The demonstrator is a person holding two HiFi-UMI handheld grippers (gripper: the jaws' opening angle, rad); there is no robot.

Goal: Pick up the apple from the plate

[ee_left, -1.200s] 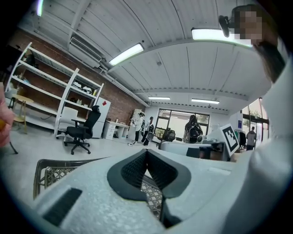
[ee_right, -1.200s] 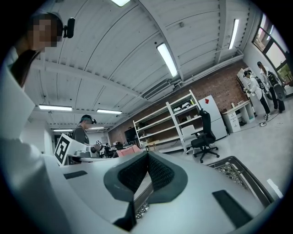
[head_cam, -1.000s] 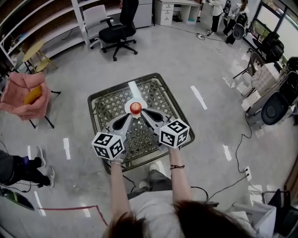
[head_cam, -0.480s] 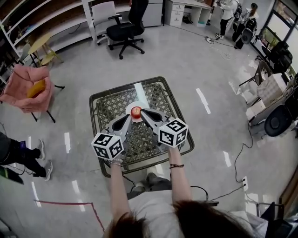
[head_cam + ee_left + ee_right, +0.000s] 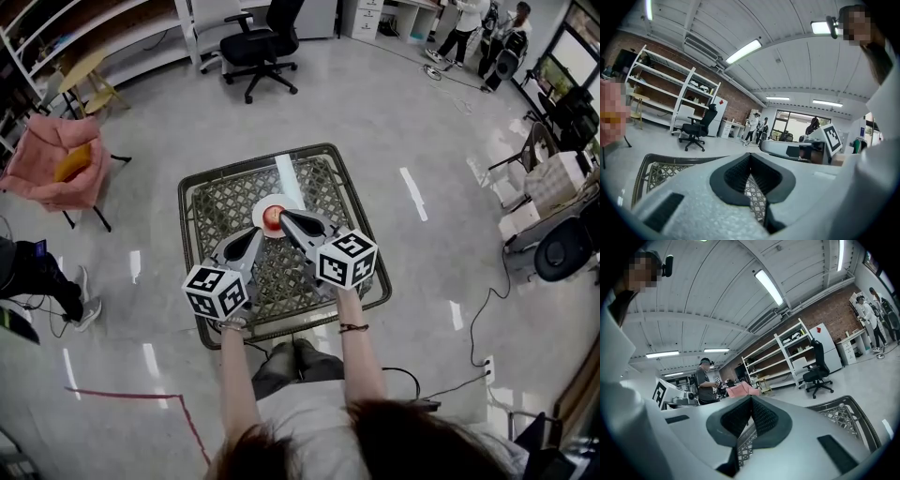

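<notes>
A red apple (image 5: 272, 217) sits on a small white plate (image 5: 260, 208) at the middle of the lattice-topped table (image 5: 216, 202). In the head view my right gripper (image 5: 284, 217) is shut, with its tip right beside the apple's right side; whether it touches I cannot tell. My left gripper (image 5: 255, 232) is shut too, its tip just short of the plate's near left rim. Neither gripper view shows the apple. In the left gripper view the left gripper (image 5: 750, 154) has its jaws together and nothing between them. The right gripper (image 5: 751, 398) looks the same in its own view.
The table's metal rim (image 5: 281, 328) lies just in front of the person's legs. A black office chair (image 5: 258, 42) stands beyond the table and a pink-draped chair (image 5: 61, 169) to the left. A seated person (image 5: 33, 272) is at the left, and cables (image 5: 469, 361) run at the right.
Both grippers have edged forward over the table towards the plate, still shut. The right tip now lies closer alongside the apple. The apple has not moved.
</notes>
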